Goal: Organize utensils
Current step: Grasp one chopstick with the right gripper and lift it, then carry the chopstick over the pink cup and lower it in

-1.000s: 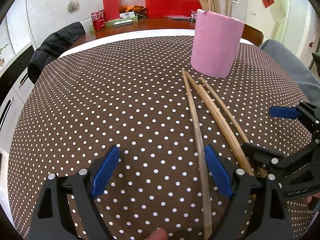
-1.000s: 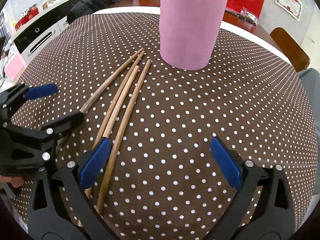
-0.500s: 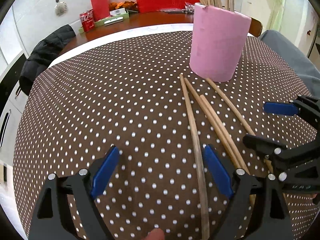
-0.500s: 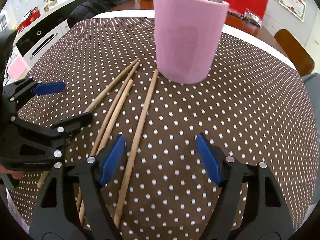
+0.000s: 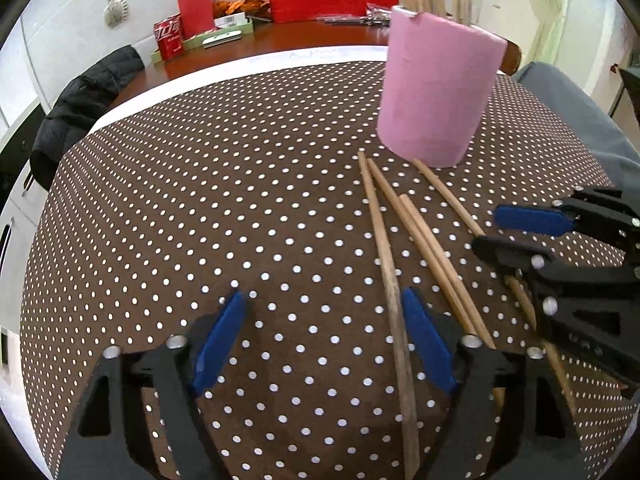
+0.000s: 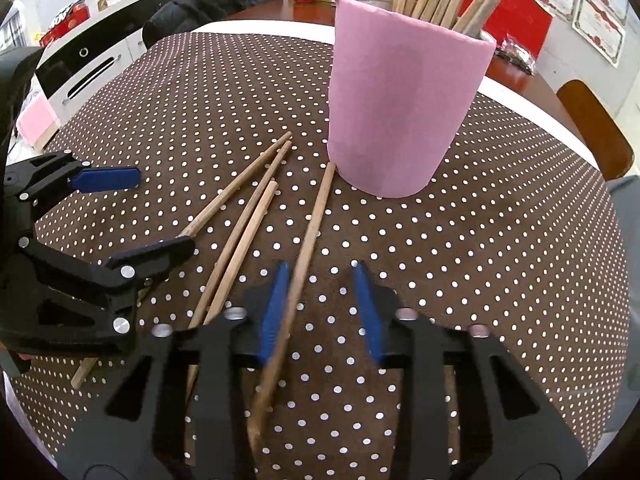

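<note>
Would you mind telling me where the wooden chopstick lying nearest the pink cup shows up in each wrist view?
Left wrist view: the wooden chopstick nearest the cup runs from the tall pink cylindrical cup down-right, passing under the right gripper.
Right wrist view: that chopstick runs from the cup's base down-left, between the right gripper's fingers.
Shared landmark: the pink cup.
</note>
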{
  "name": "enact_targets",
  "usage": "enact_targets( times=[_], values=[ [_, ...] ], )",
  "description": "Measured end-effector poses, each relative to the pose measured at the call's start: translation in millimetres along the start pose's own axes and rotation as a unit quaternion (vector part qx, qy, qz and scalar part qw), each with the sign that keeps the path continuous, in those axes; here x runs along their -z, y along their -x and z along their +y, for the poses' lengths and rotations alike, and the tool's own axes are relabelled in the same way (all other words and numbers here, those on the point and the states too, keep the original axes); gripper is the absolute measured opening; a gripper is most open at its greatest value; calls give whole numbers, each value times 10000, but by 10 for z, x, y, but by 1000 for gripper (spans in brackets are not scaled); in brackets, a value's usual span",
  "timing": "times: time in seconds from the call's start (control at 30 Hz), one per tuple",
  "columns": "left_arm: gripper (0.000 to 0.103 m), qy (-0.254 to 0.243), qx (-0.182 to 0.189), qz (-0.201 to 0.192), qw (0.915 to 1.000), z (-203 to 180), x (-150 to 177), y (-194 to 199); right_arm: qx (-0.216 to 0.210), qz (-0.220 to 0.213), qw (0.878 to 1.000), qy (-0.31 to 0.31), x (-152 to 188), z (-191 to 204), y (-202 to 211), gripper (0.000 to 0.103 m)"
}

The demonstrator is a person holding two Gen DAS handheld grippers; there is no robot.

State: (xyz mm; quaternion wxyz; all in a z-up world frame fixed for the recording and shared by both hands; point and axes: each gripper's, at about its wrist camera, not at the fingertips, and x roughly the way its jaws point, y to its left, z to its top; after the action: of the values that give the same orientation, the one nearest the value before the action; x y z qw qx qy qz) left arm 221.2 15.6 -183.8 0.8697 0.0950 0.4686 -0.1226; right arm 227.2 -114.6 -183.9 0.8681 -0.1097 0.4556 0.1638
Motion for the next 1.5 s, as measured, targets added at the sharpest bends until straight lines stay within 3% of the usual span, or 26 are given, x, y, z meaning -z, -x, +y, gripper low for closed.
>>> enact_targets(
  times=[0.07,0.1,0.17,0.27,0.57,0.83,1.17,1.5],
  values=[
    [43,-55,36,-27,10000,-24,11,43,12,6,10000,2,9,3,0,8],
    [36,-66,41,-30,10000,-34,18,54,-8,5,10000,-19,16,-7,2,6],
    [13,-58,36,-44,10000,-38,34,71,-63,-25,10000,-71,43,-27,18,6],
    [6,91,26,-88,9999,-6,82,95,-168,-106,9997,-160,105,-59,45,6],
    [6,553,-34,-303,9980,82,231,207,-660,-655,9943,-521,258,-213,300,6],
    [6,828,-33,-741,9938,153,227,481,-964,-1239,9854,-656,278,-342,648,6],
    [6,903,-7,-1378,9863,166,-34,877,-1224,-1878,9715,-770,167,-403,1051,6],
    [6,838,242,-2078,9743,88,-463,1229,-1192,-2632,9515,-1055,-155,-633,1528,6]
  ],
)
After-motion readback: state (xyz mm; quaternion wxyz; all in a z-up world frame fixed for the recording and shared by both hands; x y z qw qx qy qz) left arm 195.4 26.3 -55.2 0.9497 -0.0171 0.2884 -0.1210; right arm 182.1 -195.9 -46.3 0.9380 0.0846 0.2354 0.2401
